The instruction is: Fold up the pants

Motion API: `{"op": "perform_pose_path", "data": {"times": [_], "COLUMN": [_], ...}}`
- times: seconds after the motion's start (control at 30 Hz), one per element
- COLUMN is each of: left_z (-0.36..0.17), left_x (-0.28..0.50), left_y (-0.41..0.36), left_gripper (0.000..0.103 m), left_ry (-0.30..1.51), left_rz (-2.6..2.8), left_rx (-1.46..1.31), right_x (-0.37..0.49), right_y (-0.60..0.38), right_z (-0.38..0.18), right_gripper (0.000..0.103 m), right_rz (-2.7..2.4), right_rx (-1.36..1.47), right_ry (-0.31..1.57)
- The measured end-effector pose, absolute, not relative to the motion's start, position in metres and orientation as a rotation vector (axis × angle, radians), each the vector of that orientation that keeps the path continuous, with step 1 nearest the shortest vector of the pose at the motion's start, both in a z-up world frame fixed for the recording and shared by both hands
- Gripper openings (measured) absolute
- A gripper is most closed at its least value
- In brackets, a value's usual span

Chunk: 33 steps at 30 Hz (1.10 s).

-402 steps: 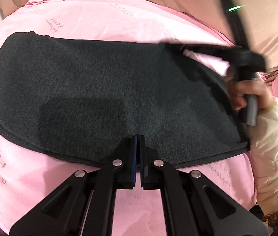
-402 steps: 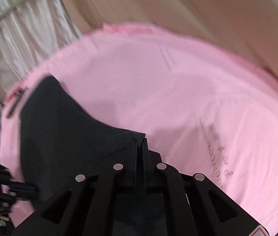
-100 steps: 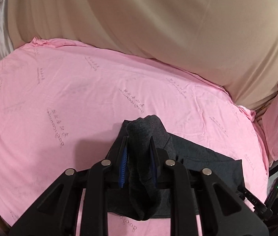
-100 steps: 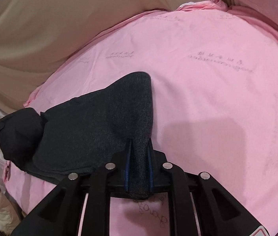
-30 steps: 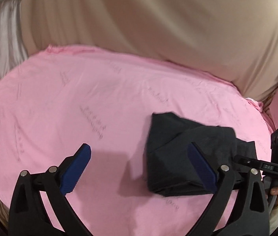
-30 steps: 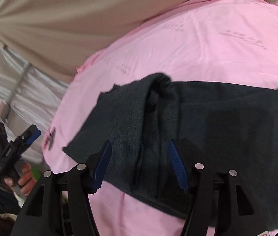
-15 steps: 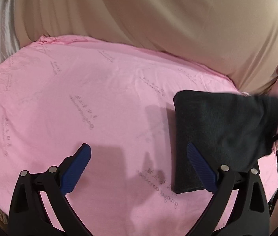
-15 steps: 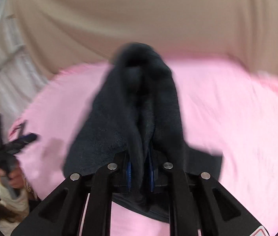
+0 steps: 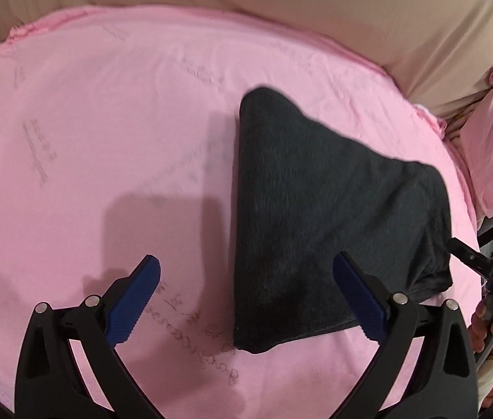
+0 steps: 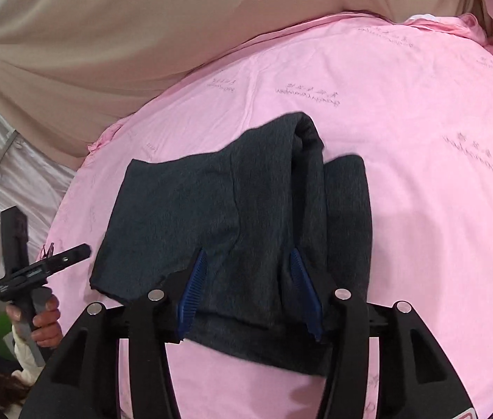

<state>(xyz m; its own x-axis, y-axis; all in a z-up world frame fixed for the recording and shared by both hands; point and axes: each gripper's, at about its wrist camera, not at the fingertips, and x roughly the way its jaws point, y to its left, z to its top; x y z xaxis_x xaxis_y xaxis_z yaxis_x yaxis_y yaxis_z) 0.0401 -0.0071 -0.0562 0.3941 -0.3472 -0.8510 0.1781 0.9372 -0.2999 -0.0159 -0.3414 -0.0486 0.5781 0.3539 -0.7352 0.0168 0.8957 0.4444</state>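
The pants (image 10: 239,216) are lying as a compact dark grey bundle on the pink bed sheet (image 10: 421,139), near the sheet's edge at 9 o'clock in the right wrist view. The fabric looks like a soft, thick knit: light, limp and not fragile, and likely to sag and shift when lifted by one point.

The right gripper (image 10: 248,286) is releasing: its jaws are opening, the blue pads (image 10: 190,289) are flanking a raised ridge of cloth without pressing on it. That ridge is running toward 12 o'clock and ending in a rounded hump.

The left gripper (image 9: 246,300) is hovering over the sheet with its jaws spread wide and holding nothing; in its view the bundle is lying at 3 o'clock, partly behind the right-hand pad.

Recommended hold, as a judgement: pinch through all layers at a folded edge or corner, since loose single layers are likely to slide apart. The upright hump probably needs flattening.
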Motion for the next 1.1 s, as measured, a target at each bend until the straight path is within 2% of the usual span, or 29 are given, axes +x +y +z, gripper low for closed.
{"op": "perform_pose_path", "data": {"times": [0.03, 0.07, 0.1, 0.13, 0.2, 0.27, 0.33, 0.43, 0.5, 0.57, 0.6, 0.63, 0.67, 0.7, 0.73, 0.77, 0.8, 0.93, 1.1], "left_z": [-0.066, -0.073, -0.074, -0.071, -0.06, -0.041, -0.03, -0.051, -0.06, -0.041, -0.025, -0.007, 0.006, 0.02, 0.032, 0.044, 0.05, 0.052, 0.027], "left_x": [0.043, 0.046, 0.046, 0.044, 0.044, 0.041, 0.035, 0.04, 0.04, 0.03, 0.022, 0.014, 0.006, -0.003, -0.013, -0.026, -0.034, -0.07, -0.08], "left_y": [-0.011, -0.013, -0.014, -0.016, -0.012, -0.001, 0.009, 0.009, 0.011, 0.012, 0.006, -0.002, -0.011, -0.022, -0.034, -0.057, -0.073, -0.148, -0.211], "left_gripper": [0.09, 0.08, 0.066, 0.026, 0.011, 0.007, 0.003, 0.004, 0.004, 0.008, 0.021, 0.052, 0.071, 0.095, 0.096, 0.096, 0.096, 0.098, 0.097], "left_ry": [1.156, 1.187, 1.177, 1.165, 1.194, 1.171, 1.142, 1.144, 1.175, 1.119, 1.065, 0.999, 0.941, 0.872, 0.806, 0.747, 0.722, 0.633, 0.515], "left_rz": [-0.349, -0.373, -0.372, -0.386, -0.427, -0.444, -0.392, -0.21, -0.183, -0.241, -0.267, -0.294, -0.323, -0.362, -0.397, -0.452, -0.503, -0.703, -0.658], "left_rx": [-0.179, -0.196, -0.188, -0.177, -0.211, -0.215, -0.163, 0.003, -0.009, -0.056, -0.039, -0.011, 0.009, 0.031, 0.059, 0.124, 0.166, 0.37, 0.585], "right_x": [-0.016, -0.016, -0.016, -0.018, -0.03, -0.048, -0.058, -0.046, -0.053, -0.066, -0.07, -0.071, -0.07, -0.066, -0.061, -0.055, -0.05, -0.036, -0.014], "right_y": [-0.339, -0.34, -0.341, -0.342, -0.345, -0.352, -0.361, -0.376, -0.388, -0.388, -0.386, -0.382, -0.379, -0.375, -0.371, -0.367, -0.365, -0.36, -0.356], "right_z": [-0.053, -0.052, -0.05, -0.043, -0.013, 0.012, 0.012, -0.05, -0.063, -0.049, -0.04, -0.035, -0.034, -0.036, -0.039, -0.042, -0.041, -0.001, 0.034], "right_gripper": [0.044, 0.019, 0.012, 0.011, 0.007, 0.003, 0.003, 0.004, 0.007, 0.021, 0.029, 0.047, 0.053, 0.053, 0.049, 0.021, 0.005, 0.005, 0.005], "right_rz": [0.199, 0.191, 0.189, 0.212, 0.245, 0.281, 0.265, 0.163, 0.168, 0.194, 0.207, 0.224, 0.231, 0.231, 0.218, 0.226, 0.247, 0.38, 0.519], "right_rx": [0.417, 0.404, 0.4, 0.418, 0.422, 0.427, 0.417, 0.462, 0.594, 0.602, 0.586, 0.573, 0.555, 0.529, 0.504, 0.489, 0.491, 0.497, 0.507], "right_ry": [0.954, 0.97, 0.975, 0.962, 0.909, 0.862, 0.875, 1.022, 0.987, 0.914, 0.891, 0.878, 0.884, 0.905, 0.927, 0.951, 0.966, 0.875, 0.815]}}
